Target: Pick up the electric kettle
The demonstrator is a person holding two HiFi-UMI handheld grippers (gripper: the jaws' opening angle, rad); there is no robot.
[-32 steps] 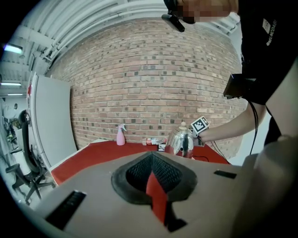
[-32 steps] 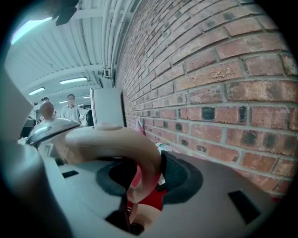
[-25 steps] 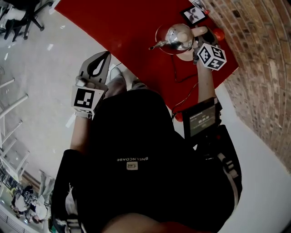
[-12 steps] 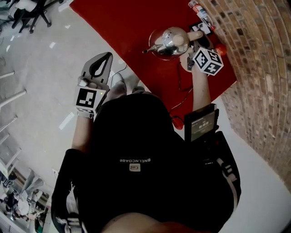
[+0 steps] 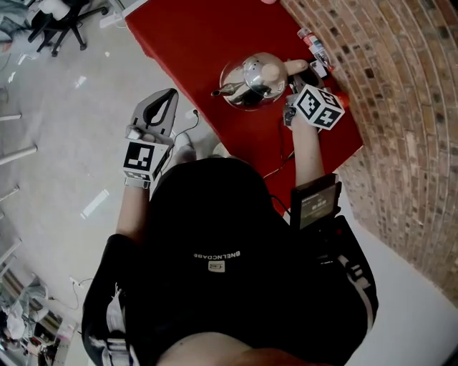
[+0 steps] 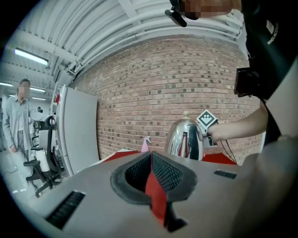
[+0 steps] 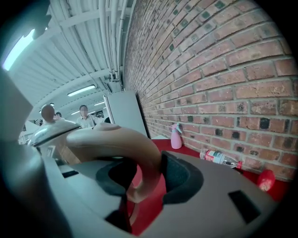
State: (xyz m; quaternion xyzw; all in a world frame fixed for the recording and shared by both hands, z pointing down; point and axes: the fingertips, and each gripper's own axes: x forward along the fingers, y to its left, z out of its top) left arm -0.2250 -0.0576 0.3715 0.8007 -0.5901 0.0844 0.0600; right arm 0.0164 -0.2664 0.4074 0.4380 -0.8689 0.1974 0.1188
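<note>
The electric kettle (image 5: 250, 77) is shiny metal with a spout pointing left and a beige handle (image 5: 295, 67). It hangs over the red table (image 5: 193, 50). My right gripper (image 5: 293, 86), under its marker cube, is shut on that handle. In the right gripper view the curved handle (image 7: 122, 145) fills the gap of the right gripper (image 7: 146, 174), and both pads press on it. The kettle's lid (image 7: 51, 131) shows at left. My left gripper (image 5: 163, 100) hovers off the table's near edge, shut and holding nothing. From the left gripper (image 6: 151, 160) the kettle (image 6: 185, 139) shows ahead.
A brick wall (image 5: 386, 86) runs along the table's right side. By it lie a plastic bottle (image 7: 219, 158), a pink spray bottle (image 7: 175, 136) and a red ball (image 7: 266, 180). A thin cable (image 5: 275, 168) trails off the table's near corner. Office chairs (image 5: 57, 21) stand on the floor at far left.
The right gripper has risen with the kettle and carried it leftward over the table. The left gripper has drifted slightly upward beside the table edge.
</note>
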